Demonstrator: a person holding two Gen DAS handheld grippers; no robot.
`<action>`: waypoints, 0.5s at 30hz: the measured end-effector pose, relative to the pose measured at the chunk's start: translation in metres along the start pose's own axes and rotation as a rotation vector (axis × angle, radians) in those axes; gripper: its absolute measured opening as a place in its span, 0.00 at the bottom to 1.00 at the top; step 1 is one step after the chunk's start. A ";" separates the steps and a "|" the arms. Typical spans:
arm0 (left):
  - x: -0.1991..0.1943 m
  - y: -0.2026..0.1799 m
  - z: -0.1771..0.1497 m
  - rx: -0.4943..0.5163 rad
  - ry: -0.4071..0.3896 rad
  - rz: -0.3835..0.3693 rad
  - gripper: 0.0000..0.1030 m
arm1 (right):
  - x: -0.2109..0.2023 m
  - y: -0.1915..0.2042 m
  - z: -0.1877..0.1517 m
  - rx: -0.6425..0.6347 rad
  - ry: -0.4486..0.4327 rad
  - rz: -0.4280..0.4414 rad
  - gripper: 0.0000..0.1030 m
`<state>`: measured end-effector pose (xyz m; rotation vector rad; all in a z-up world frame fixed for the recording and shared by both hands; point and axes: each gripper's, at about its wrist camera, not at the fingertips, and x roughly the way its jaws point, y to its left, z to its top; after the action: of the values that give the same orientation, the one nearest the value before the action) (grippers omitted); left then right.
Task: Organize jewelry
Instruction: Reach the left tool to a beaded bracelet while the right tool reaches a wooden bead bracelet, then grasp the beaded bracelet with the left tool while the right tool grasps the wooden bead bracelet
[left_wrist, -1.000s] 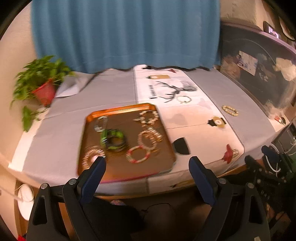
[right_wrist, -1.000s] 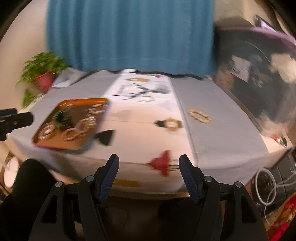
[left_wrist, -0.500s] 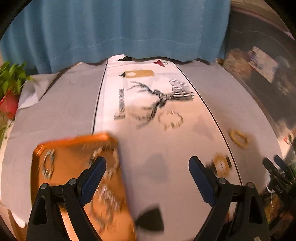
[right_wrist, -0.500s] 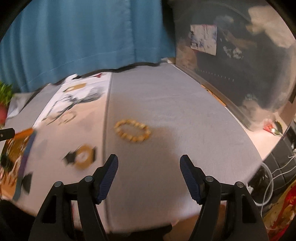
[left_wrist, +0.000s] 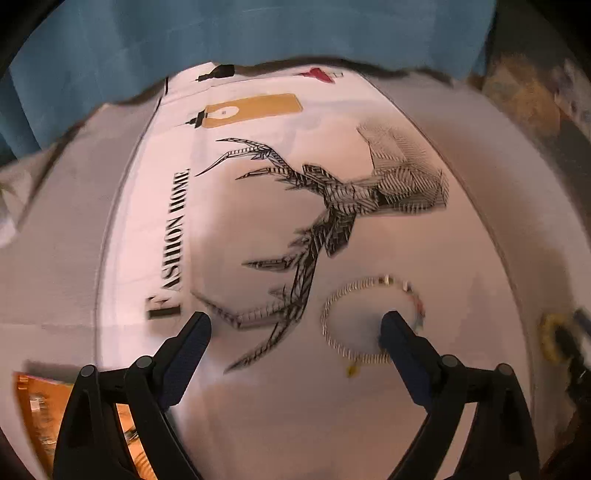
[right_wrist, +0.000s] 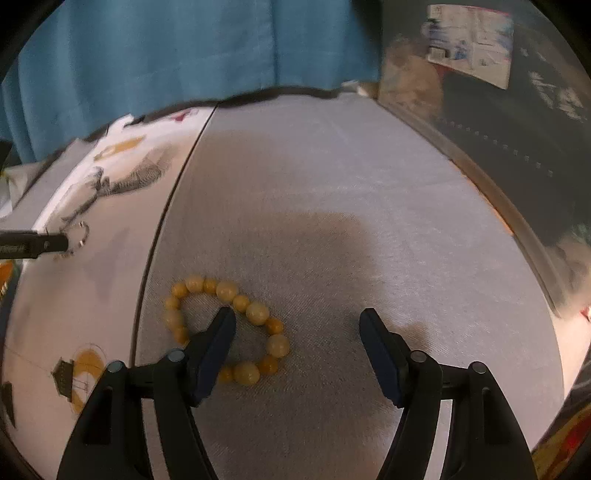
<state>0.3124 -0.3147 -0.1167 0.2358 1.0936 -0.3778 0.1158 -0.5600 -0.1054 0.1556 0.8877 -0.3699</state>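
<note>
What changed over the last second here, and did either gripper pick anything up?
Both grippers swept in over the table: the left gripper from the orange tray to the thin bracelet, the right gripper, jaws opening, to the yellow bead bracelet. Nothing grasped; jewelry unmoved.

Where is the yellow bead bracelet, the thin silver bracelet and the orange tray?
yellow bead bracelet (right_wrist: 257, 313): right wrist view, on a big bead at its far side.
thin silver bracelet (left_wrist: 326, 312): left wrist view, on its left arc.
orange tray (left_wrist: 40, 398): left wrist view, on its visible corner.
</note>
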 end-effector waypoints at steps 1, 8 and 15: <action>0.001 0.001 0.001 -0.004 -0.015 0.003 0.91 | 0.002 -0.001 0.000 0.000 -0.013 -0.003 0.75; 0.001 -0.002 0.001 0.017 -0.036 -0.006 0.87 | 0.005 -0.006 0.002 0.013 -0.003 0.008 0.76; -0.026 -0.021 -0.005 0.123 -0.039 -0.179 0.00 | -0.012 0.019 -0.001 -0.091 -0.025 0.100 0.13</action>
<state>0.2890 -0.3278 -0.0955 0.2385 1.0575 -0.6088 0.1157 -0.5396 -0.0971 0.1111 0.8667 -0.2372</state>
